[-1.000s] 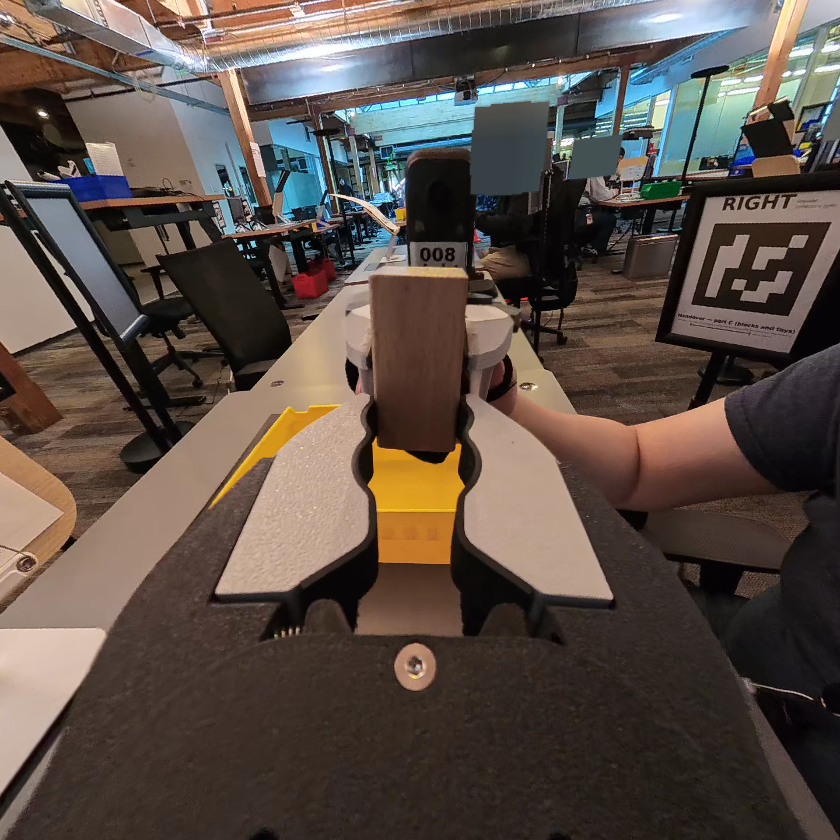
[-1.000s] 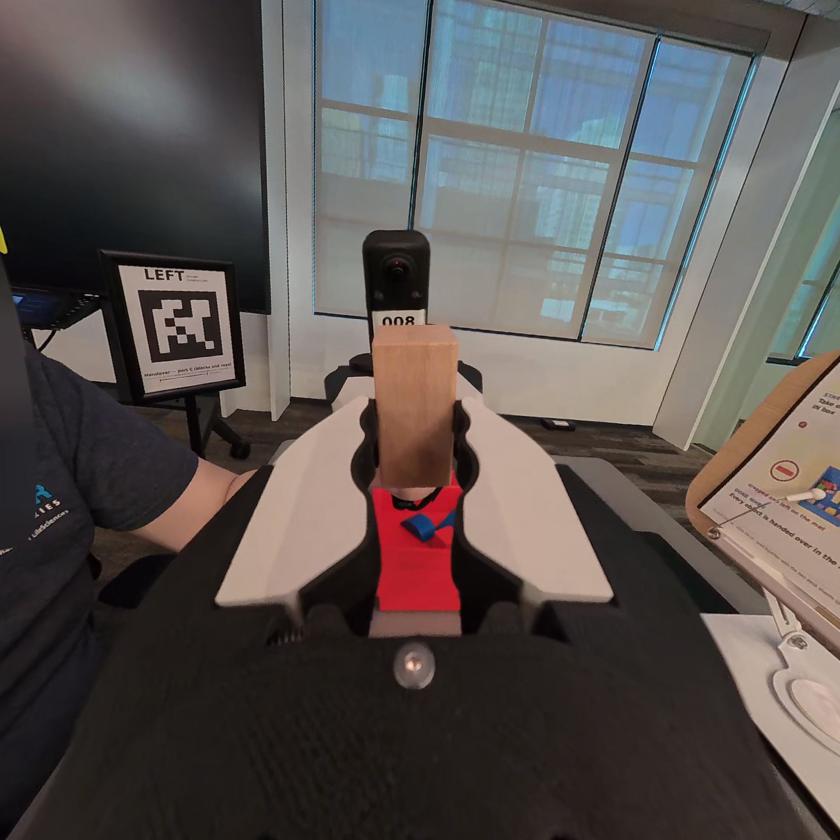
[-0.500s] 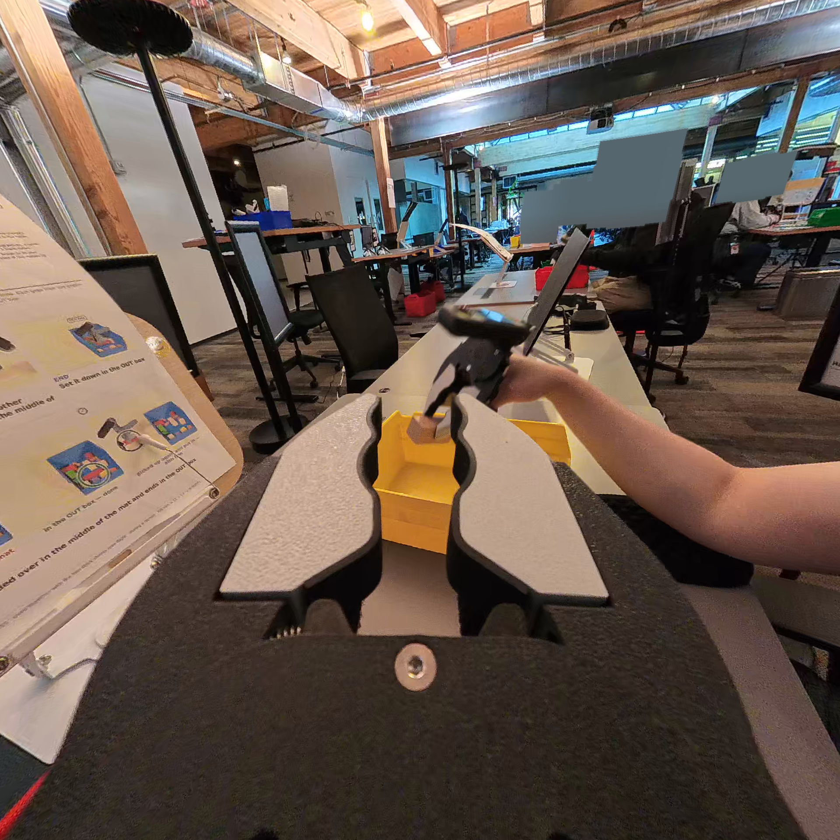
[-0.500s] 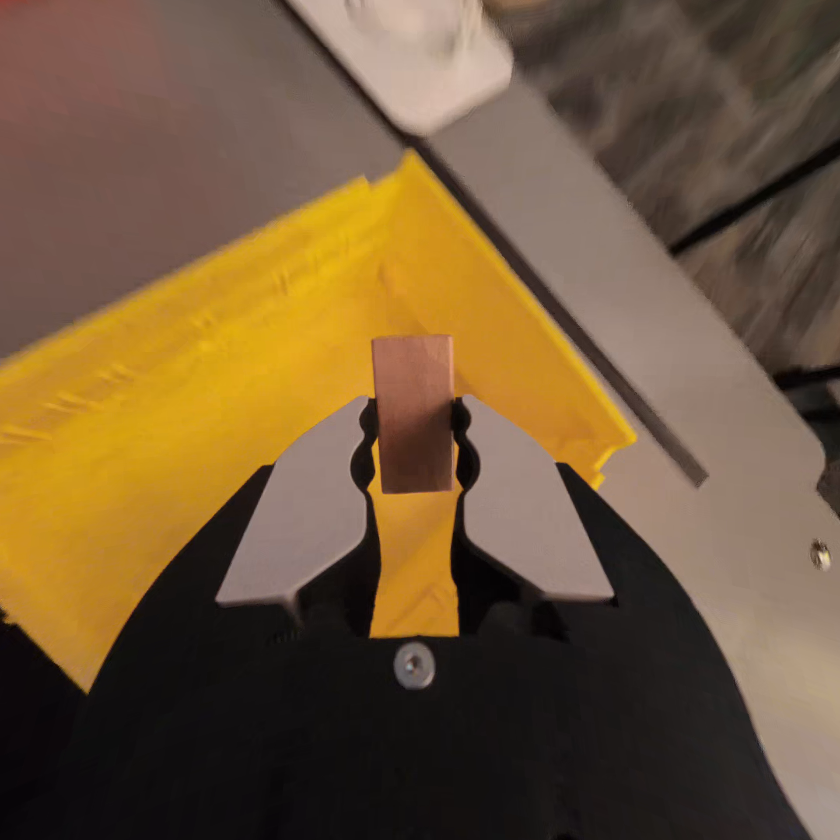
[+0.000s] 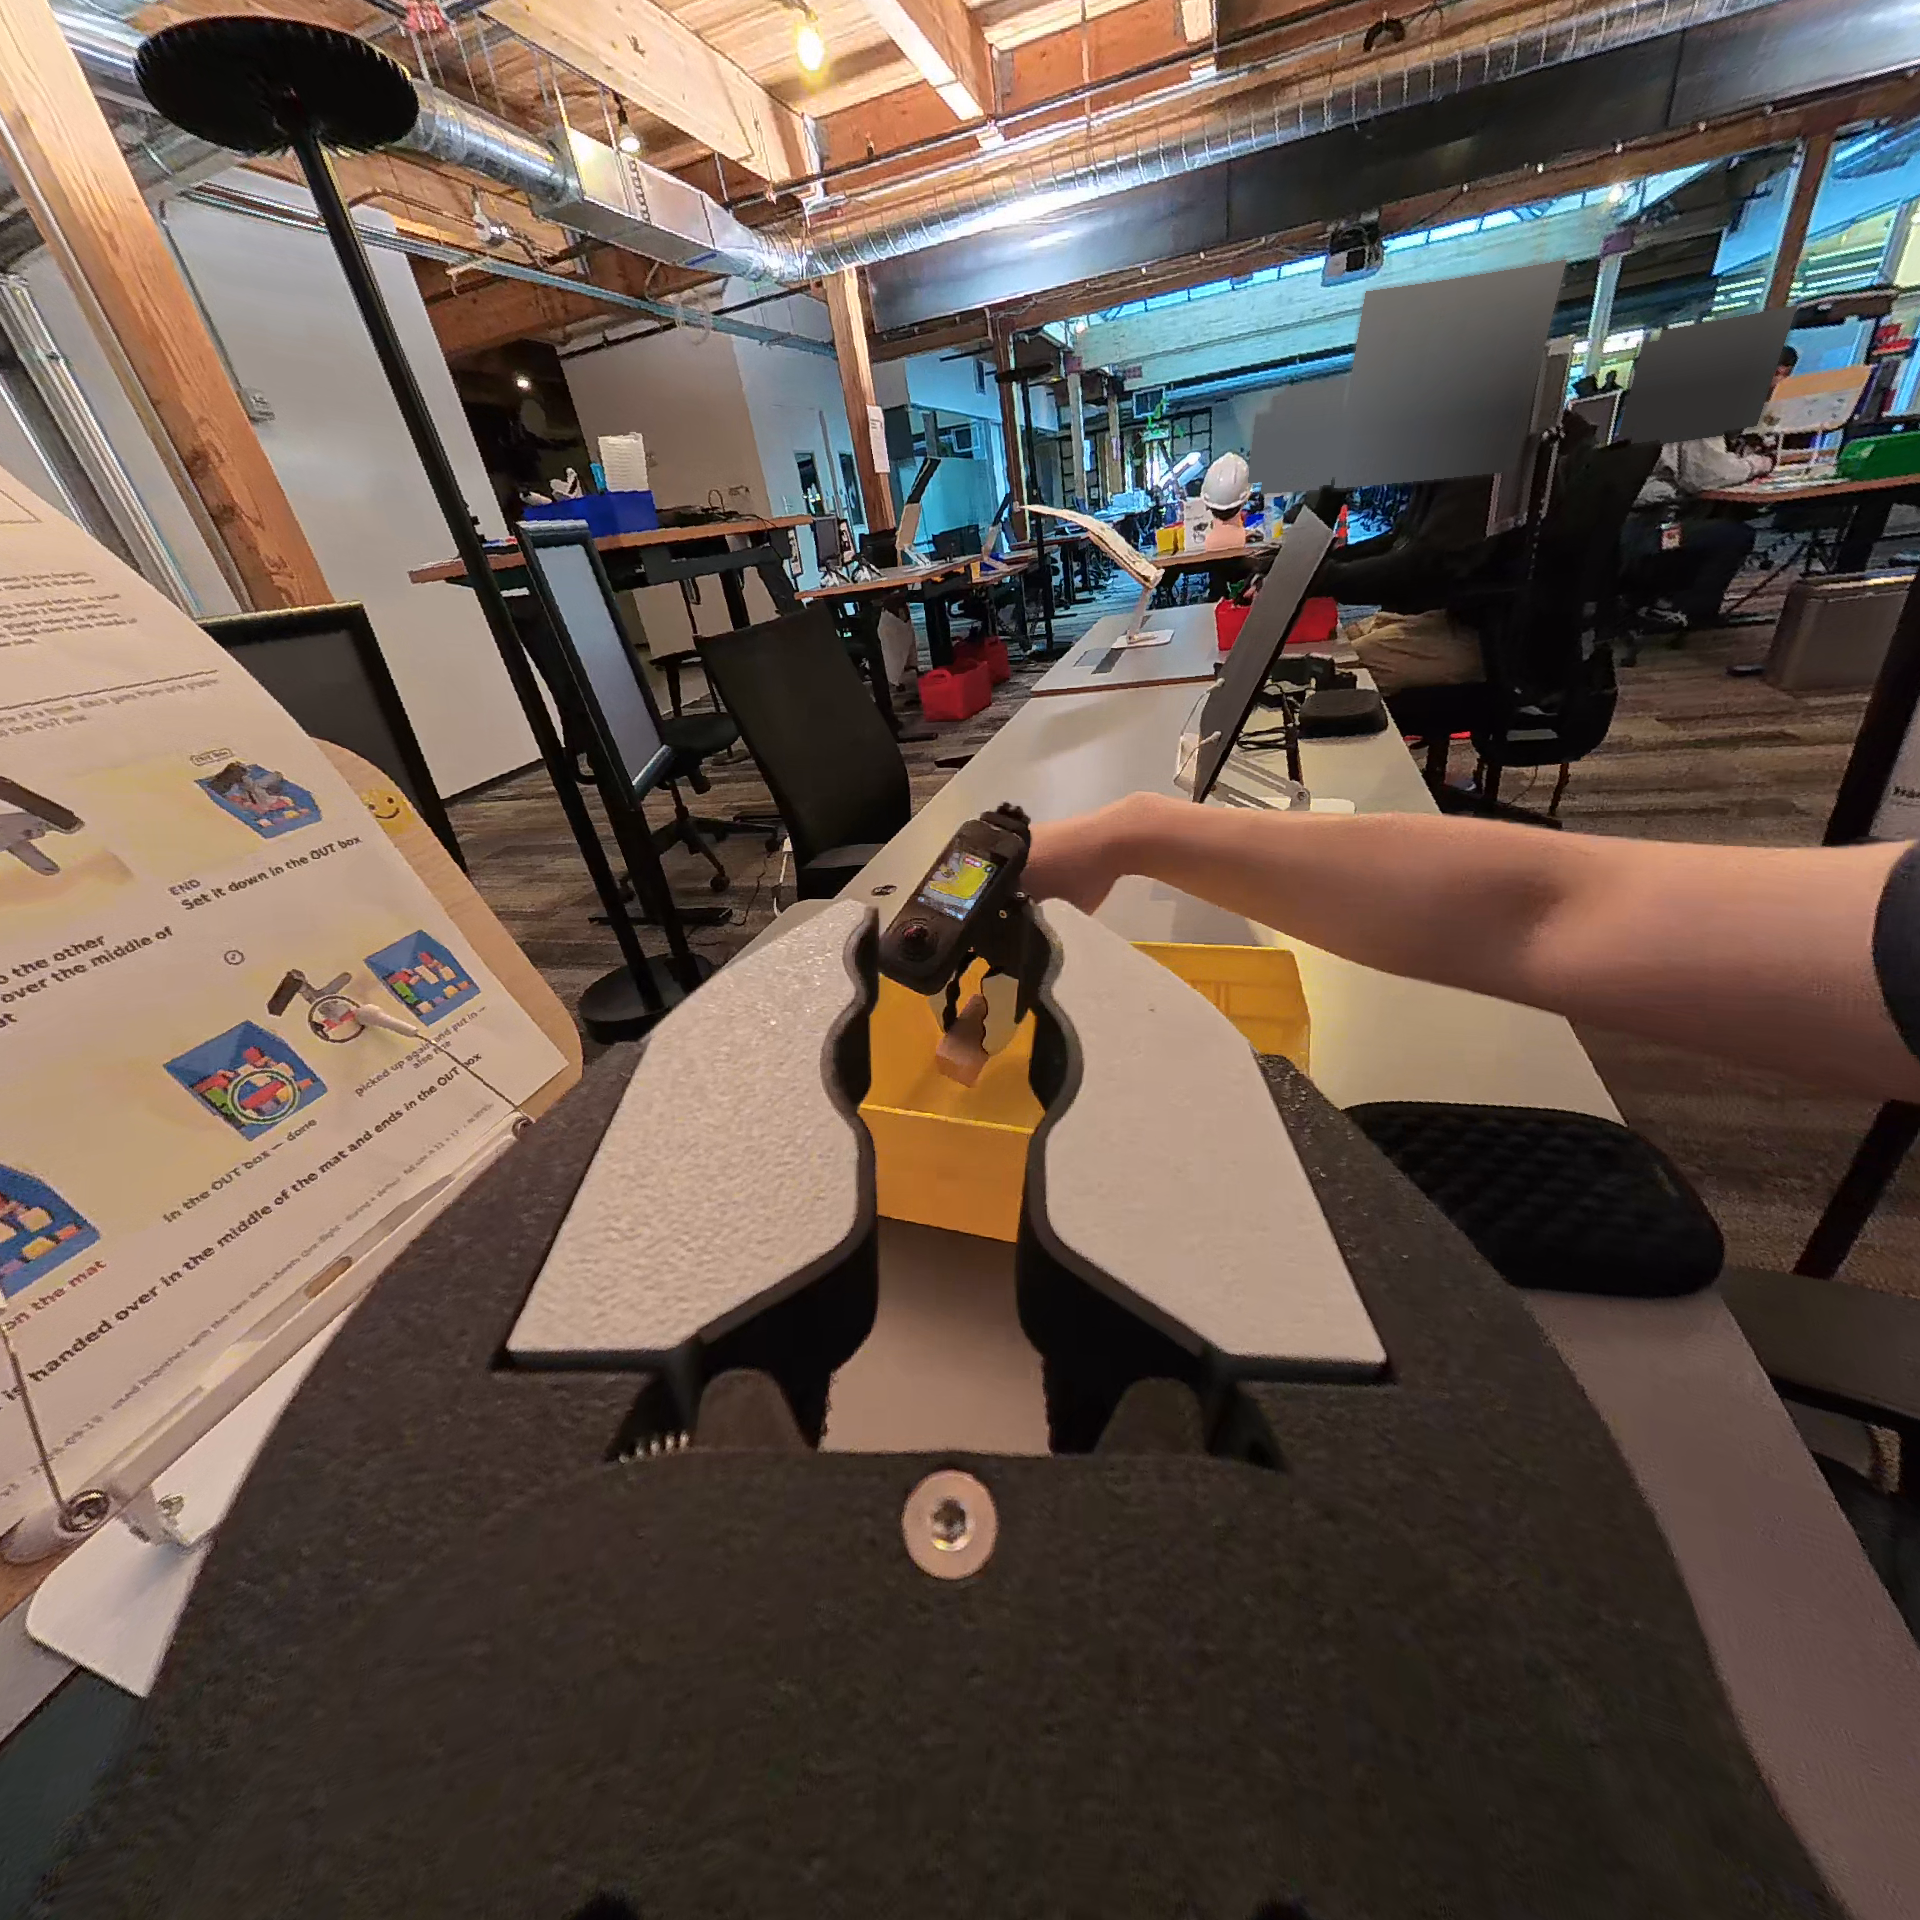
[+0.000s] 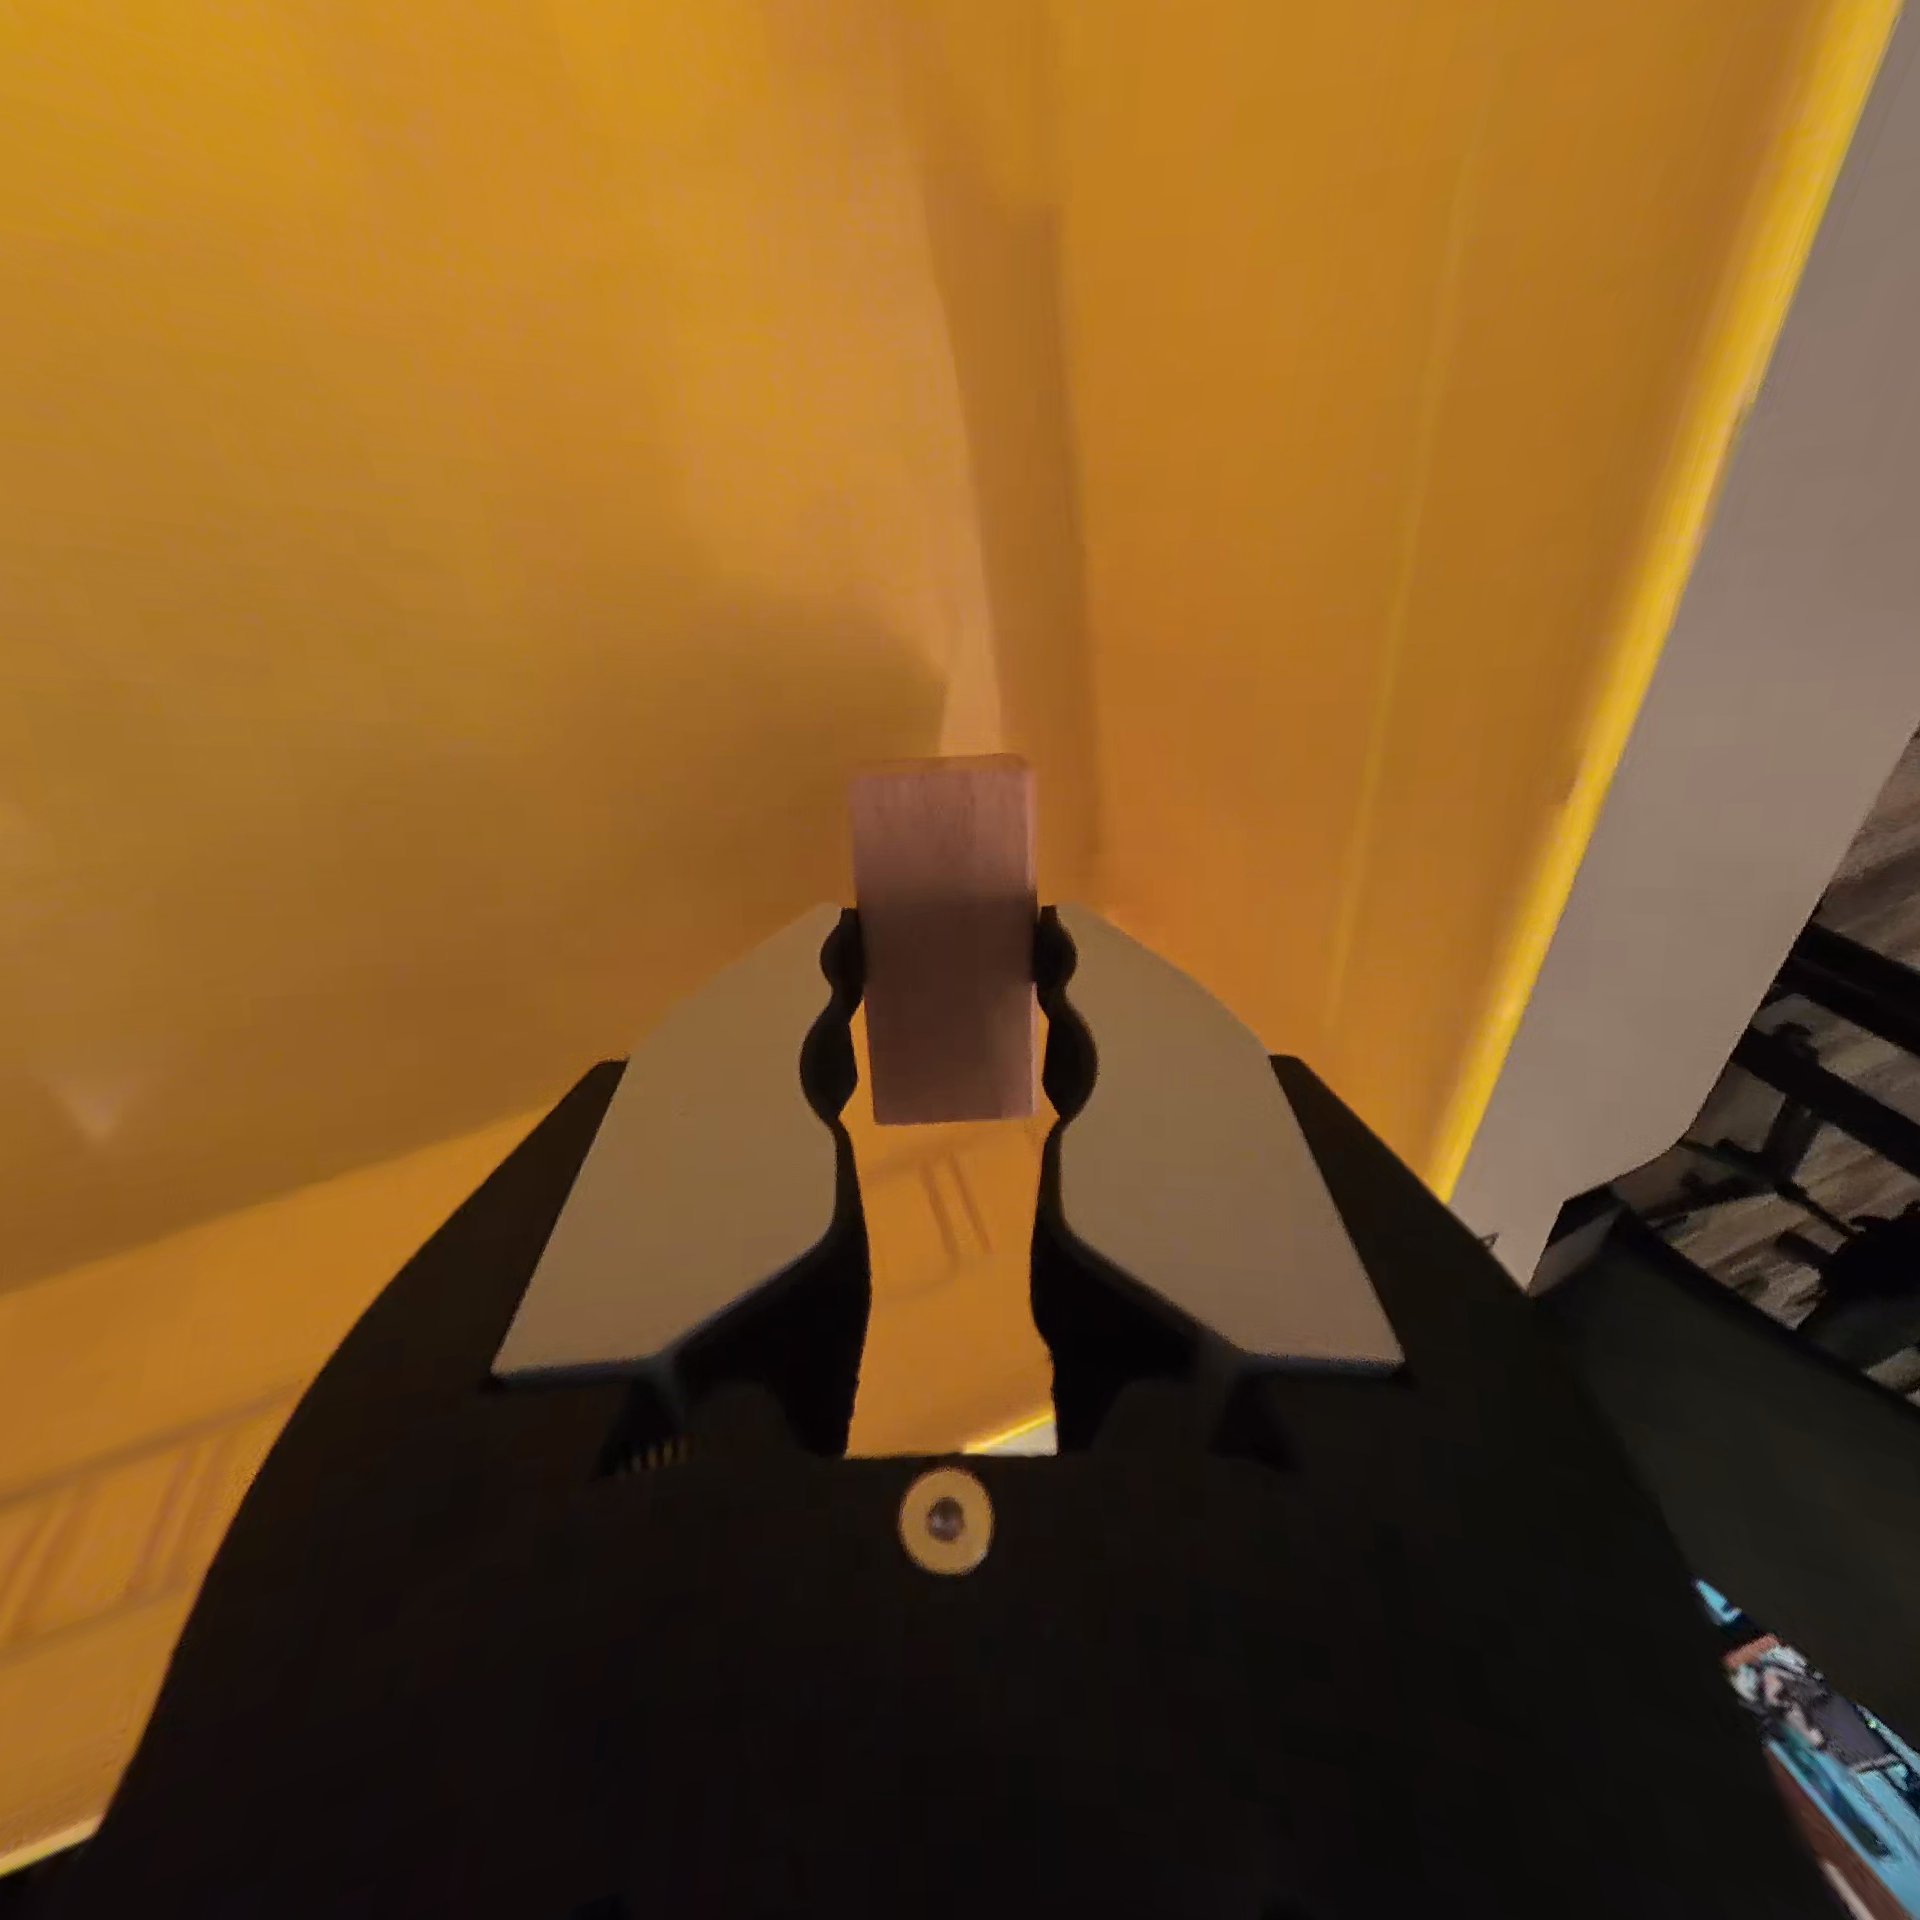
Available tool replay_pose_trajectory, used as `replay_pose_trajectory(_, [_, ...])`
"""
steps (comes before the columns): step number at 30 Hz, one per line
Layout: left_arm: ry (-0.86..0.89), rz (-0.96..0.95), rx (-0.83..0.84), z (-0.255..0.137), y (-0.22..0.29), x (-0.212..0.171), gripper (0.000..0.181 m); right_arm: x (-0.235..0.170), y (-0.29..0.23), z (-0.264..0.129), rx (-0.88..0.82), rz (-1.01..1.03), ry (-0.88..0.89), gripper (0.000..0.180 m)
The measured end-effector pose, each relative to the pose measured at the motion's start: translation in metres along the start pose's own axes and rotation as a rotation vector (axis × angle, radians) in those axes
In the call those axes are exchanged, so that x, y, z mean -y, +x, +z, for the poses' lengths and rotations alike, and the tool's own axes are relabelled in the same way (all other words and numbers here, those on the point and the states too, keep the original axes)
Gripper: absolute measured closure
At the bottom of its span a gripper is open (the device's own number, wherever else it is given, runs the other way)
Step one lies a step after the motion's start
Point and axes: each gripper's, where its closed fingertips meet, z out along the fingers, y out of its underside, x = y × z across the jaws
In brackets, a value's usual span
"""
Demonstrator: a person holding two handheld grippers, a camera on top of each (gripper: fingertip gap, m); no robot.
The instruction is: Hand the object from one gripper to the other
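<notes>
A small wooden block [image 6: 940,935] is clamped between the fingertips of my right gripper [image 6: 943,925]. That gripper points down into a yellow bin [image 6: 416,520], with the block close to the bin's inner wall. In the left wrist view the right gripper [image 5: 971,997] shows farther off. It holds the block [image 5: 961,1051] over the yellow bin [image 5: 1226,987] on the table. My left gripper [image 5: 951,935] is drawn back from the bin, its jaws apart with nothing between them.
A person's forearm [image 5: 1455,914] reaches across from the right to the bin. An instruction board [image 5: 208,987] stands at the left. The grey table [image 5: 1455,1049] runs ahead, with a tilted screen [image 5: 1257,644] farther along. A black padded armrest [image 5: 1538,1195] is at the right.
One second ago both grippers held the block. The left gripper has let go and pulled back to the left. The right gripper has carried the block down into the yellow bin.
</notes>
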Motion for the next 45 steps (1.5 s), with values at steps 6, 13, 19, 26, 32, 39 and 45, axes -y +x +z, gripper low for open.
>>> replay_pose_trajectory(6, [-0.029, -0.026, -0.007, 0.007, -0.004, -0.010, 0.156, 0.007, 0.005, 0.011, 0.018, -0.057, 0.013, 0.146])
replay_pose_trajectory(13, [-0.057, -0.012, -0.014, 0.010, -0.002, -0.015, 0.156, -0.004, 0.009, 0.022, 0.031, -0.092, -0.069, 0.146])
replay_pose_trajectory(19, [-0.076, -0.010, -0.023, 0.011, 0.000, -0.018, 0.157, -0.008, 0.007, 0.028, 0.051, -0.119, -0.128, 0.146])
replay_pose_trajectory(26, [-0.077, -0.015, -0.027, 0.008, -0.001, -0.016, 0.157, -0.009, 0.010, 0.027, 0.036, -0.136, -0.164, 0.145])
replay_pose_trajectory(32, [-0.090, 0.005, -0.015, -0.002, -0.003, -0.013, 0.156, -0.006, 0.012, 0.012, -0.018, -0.142, -0.133, 0.145])
replay_pose_trajectory(39, [-0.576, 0.121, 0.364, -0.086, -0.063, -0.066, 0.156, 0.026, 0.013, -0.071, -0.176, 0.038, 0.195, 0.146])
replay_pose_trajectory(45, [-1.191, -0.036, 0.418, -0.175, -0.076, -0.175, 0.155, 0.111, -0.038, -0.207, -0.265, 0.089, 0.914, 0.147])
